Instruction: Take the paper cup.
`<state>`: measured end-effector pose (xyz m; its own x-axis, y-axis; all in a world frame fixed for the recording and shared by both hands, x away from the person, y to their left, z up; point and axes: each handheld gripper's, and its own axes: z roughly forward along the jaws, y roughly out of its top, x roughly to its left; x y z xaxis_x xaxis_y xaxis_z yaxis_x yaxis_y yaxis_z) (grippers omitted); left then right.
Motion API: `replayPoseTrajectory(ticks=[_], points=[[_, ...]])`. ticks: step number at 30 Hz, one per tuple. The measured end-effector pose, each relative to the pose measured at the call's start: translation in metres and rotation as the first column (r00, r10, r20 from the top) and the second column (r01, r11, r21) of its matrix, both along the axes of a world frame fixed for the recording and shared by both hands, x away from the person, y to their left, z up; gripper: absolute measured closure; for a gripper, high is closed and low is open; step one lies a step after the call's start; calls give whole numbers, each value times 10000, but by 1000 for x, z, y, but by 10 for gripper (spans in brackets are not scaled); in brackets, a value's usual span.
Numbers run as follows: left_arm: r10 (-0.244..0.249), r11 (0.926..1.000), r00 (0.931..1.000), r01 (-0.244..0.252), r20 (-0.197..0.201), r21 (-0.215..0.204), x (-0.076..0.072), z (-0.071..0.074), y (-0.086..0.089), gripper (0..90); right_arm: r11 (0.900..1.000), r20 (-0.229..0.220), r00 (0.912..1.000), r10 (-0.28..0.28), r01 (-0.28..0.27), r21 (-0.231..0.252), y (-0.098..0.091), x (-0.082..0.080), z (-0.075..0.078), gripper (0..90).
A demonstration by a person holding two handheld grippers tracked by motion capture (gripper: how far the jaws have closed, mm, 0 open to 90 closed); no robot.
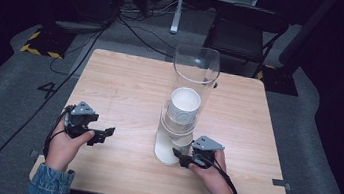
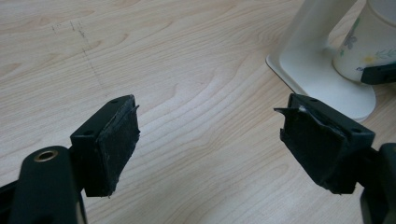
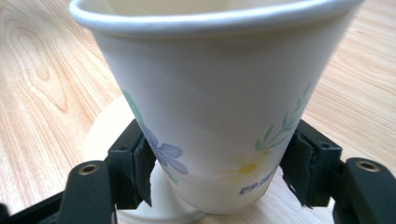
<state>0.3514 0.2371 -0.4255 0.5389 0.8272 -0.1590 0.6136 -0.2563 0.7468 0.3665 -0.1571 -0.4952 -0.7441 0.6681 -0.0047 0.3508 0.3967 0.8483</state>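
At a light wooden table [image 1: 126, 86], the right gripper [image 1: 183, 158] pinches a flowered paper cup [image 3: 210, 116] near its base — the right gripper view shows both black pads pressed against the cup's sides, a blue flower by one pad and a yellow daisy by the other, detail the high view cannot give. The cup sits at the foot of a tall clear dispenser tube [image 1: 194, 74] on a white stand [image 1: 165, 151], near the table's middle. From the high view, a stack of white cups [image 1: 184, 106] shows inside the tube, above the held cup. The left gripper [image 1: 104, 134] rests on the table well apart from the stand, its jaws spread wide with nothing between them — the left gripper view looks through the gap at bare wood, with the stand's base and the cup at the upper right. Beyond the table, a black chair [image 1: 241, 33] and loose cables [image 1: 134, 26] lie on the grey floor.
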Motion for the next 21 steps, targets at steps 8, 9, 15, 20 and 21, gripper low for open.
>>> replayPoseTrajectory(ticks=[8, 9, 15, 20, 21], points=[[-329, 9995, 9994, 329, 57, -7, 10, 1, -8, 187, 9993, 73, 9994, -324, 326, -162, -21, -5, 5, 341], [-329, 9995, 9994, 329, 57, -7, 10, 1, -8, 187, 9993, 73, 9994, -324, 326, -162, -21, -5, 5, 341], [-449, 9990, 9990, 449, 9, 8, 15, 0, -14, 187, 9986, 58, 9988, -484, 485, -209, -34, -8, 9, 341], [-507, 9987, 9987, 507, 16, 31, 17, 1, -15, 184, 9979, 54, 9979, -639, 639, -132, -46, -8, 16, 341], [-499, 9987, 9988, 499, 16, 38, 17, 0, -15, 184, 9976, 54, 9976, -690, 690, -12, -49, -7, 17, 341]])
